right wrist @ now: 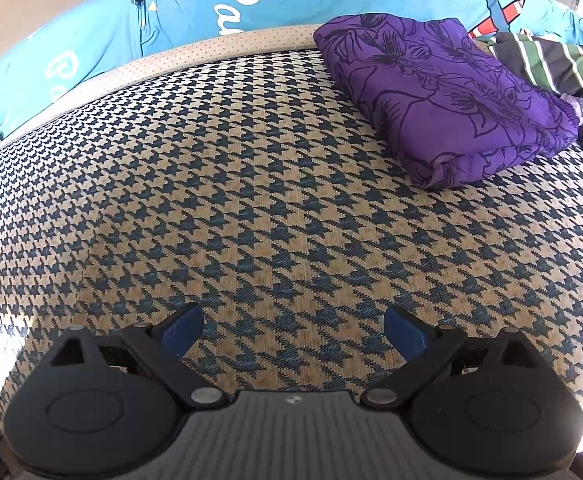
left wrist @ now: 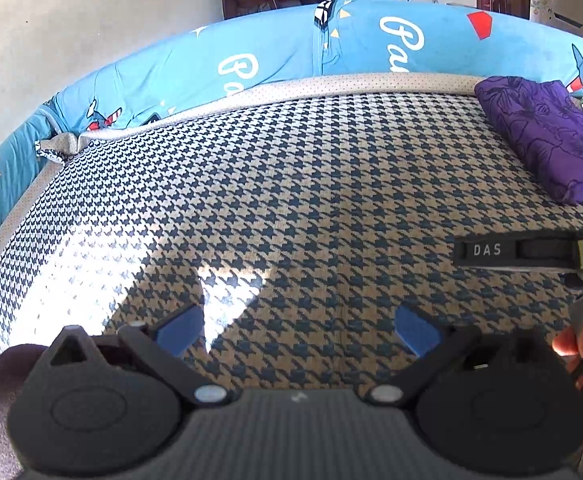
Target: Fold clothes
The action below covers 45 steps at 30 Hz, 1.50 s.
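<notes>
Purple folded garment [right wrist: 443,96] ahead-right of right claw [right wrist: 293,330], both claws wide open, empty, left claw [left wrist: 299,330].

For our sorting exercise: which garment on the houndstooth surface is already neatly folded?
The purple floral-print garment, a tidy rectangular bundle; the green-and-white striped garment behind it lies crumpled.

Left tongs [left wrist: 298,330] and right tongs [right wrist: 293,334] (both agape, empty).

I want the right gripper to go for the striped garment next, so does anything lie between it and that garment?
Yes. The folded purple garment lies on the houndstooth cloth between the open right gripper and the striped garment, which sits behind it at the far right. The cloth nearer the gripper is bare.
</notes>
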Each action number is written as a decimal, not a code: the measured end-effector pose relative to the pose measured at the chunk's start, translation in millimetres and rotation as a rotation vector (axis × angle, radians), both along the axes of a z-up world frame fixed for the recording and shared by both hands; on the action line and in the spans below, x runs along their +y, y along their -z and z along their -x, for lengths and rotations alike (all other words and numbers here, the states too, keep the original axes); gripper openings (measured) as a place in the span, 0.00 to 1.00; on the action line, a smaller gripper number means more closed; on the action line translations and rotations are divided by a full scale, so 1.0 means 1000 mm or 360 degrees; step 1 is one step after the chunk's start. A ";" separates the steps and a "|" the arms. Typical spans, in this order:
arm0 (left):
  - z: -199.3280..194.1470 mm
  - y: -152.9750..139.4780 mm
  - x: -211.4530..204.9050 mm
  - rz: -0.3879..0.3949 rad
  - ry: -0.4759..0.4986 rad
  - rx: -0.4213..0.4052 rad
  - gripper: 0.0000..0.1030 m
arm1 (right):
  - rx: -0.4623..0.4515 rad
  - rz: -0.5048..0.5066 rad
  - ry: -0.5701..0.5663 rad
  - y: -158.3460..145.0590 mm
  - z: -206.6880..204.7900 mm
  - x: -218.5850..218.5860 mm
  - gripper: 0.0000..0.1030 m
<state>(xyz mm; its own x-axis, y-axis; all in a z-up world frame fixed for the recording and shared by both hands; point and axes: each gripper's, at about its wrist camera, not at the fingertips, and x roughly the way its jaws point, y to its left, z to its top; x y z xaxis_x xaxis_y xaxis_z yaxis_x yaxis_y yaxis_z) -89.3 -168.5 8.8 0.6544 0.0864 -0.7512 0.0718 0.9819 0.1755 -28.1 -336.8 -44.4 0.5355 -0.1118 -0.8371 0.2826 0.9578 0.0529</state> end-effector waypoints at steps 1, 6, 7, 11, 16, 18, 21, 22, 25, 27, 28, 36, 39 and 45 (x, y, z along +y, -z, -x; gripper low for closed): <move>0.001 -0.003 0.000 0.0002 0.0004 -0.0015 1.00 | 0.0001 0.0006 -0.0001 0.001 0.000 0.000 0.94; 0.009 -0.016 -0.003 0.0005 0.0019 -0.0068 1.00 | -0.0001 0.0041 -0.0010 0.002 0.002 0.001 0.94; 0.010 -0.017 -0.003 0.0008 0.0023 -0.0072 1.00 | 0.0002 0.0043 -0.0011 0.003 0.002 0.001 0.94; 0.016 -0.023 -0.005 0.0019 0.0036 -0.0084 1.00 | 0.0011 0.0051 -0.0011 0.004 0.004 0.000 0.94; 0.021 -0.028 -0.006 0.0041 0.0055 -0.0070 1.00 | 0.0000 0.0021 -0.0040 0.003 0.009 0.001 0.94; 0.024 -0.030 -0.008 0.0036 0.0062 -0.0072 1.00 | -0.0008 -0.0027 -0.0074 0.002 0.010 0.001 0.94; 0.027 -0.032 -0.010 0.0022 0.0067 -0.0077 1.00 | -0.0019 -0.0082 -0.0126 0.001 0.012 0.003 0.94; 0.027 -0.032 -0.010 0.0021 0.0068 -0.0078 1.00 | -0.0022 -0.0091 -0.0140 0.001 0.013 0.004 0.94; 0.030 -0.034 -0.012 0.0015 0.0076 -0.0083 1.00 | -0.0036 -0.0090 -0.0154 0.000 0.015 0.006 0.94; 0.032 -0.035 -0.014 0.0005 0.0084 -0.0091 1.00 | -0.0037 -0.0077 -0.0152 0.000 0.016 0.007 0.94; 0.033 -0.035 -0.015 -0.0001 0.0086 -0.0097 1.00 | -0.0037 -0.0074 -0.0149 0.000 0.015 0.007 0.94; 0.038 -0.043 -0.015 0.0002 0.0090 -0.0132 1.00 | -0.0036 -0.0032 -0.0071 0.001 0.014 -0.004 0.94; 0.039 -0.044 -0.016 0.0008 0.0099 -0.0135 1.00 | -0.0035 -0.0027 -0.0034 0.000 0.014 -0.008 0.94; 0.043 -0.048 -0.017 0.0021 0.0116 -0.0140 1.00 | -0.0064 -0.0003 -0.0014 -0.003 0.016 -0.011 0.94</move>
